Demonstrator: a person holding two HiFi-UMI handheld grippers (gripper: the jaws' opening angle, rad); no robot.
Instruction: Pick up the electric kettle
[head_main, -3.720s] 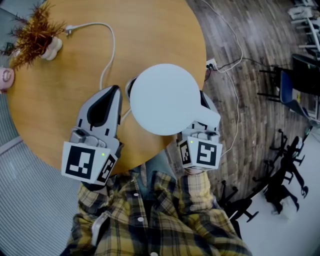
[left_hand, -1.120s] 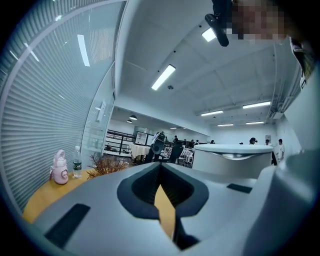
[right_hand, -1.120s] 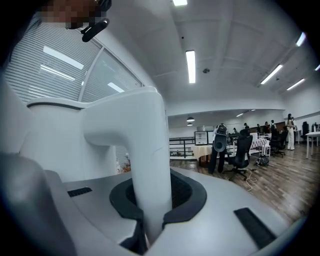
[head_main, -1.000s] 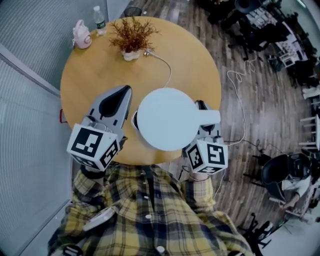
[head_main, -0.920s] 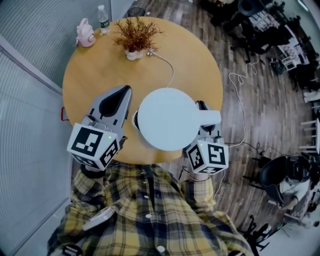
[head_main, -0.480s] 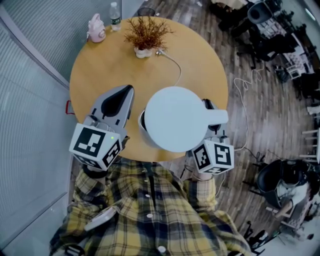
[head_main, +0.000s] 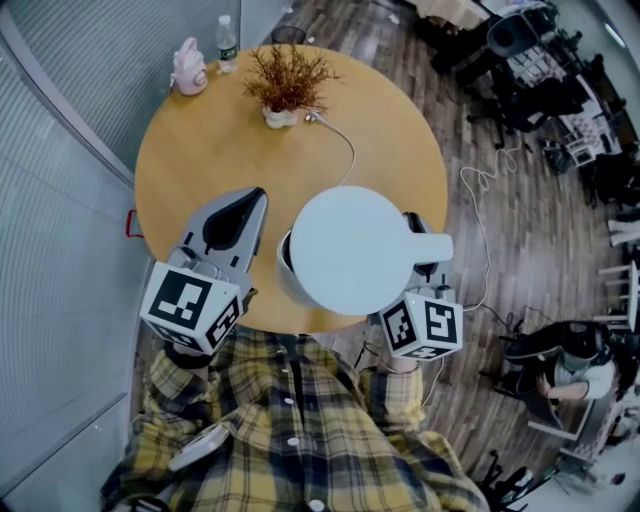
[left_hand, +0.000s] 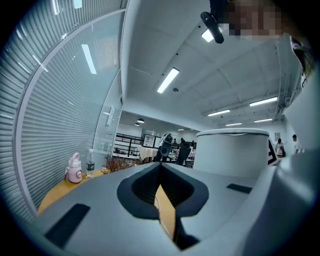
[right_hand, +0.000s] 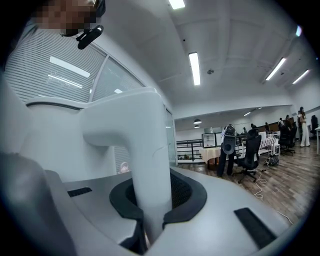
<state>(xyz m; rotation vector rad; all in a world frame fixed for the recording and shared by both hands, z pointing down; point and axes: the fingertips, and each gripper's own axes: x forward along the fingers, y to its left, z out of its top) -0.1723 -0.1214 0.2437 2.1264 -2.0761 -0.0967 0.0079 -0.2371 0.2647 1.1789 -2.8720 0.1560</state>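
The white electric kettle (head_main: 350, 250) hangs over the near edge of the round wooden table (head_main: 190, 140), seen from above by its lid. My right gripper (head_main: 418, 235) is shut on the kettle's handle (head_main: 428, 243); in the right gripper view the handle (right_hand: 147, 165) stands upright between the dark pads of that gripper (right_hand: 147, 225). My left gripper (head_main: 257, 197) is shut and holds nothing, a little to the left of the kettle's body and apart from it. From the left gripper (left_hand: 161, 185) the kettle (left_hand: 232, 152) shows on the right.
A dried plant in a pot (head_main: 287, 80), a pink bottle (head_main: 188, 68) and a water bottle (head_main: 227, 40) stand at the table's far side. A white cable (head_main: 345, 150) runs from the plant toward the kettle. Office chairs and floor cables lie to the right.
The kettle has risen a little with my right gripper shut on its handle. My left gripper has drifted slightly alongside it. The head view has shifted over the table.
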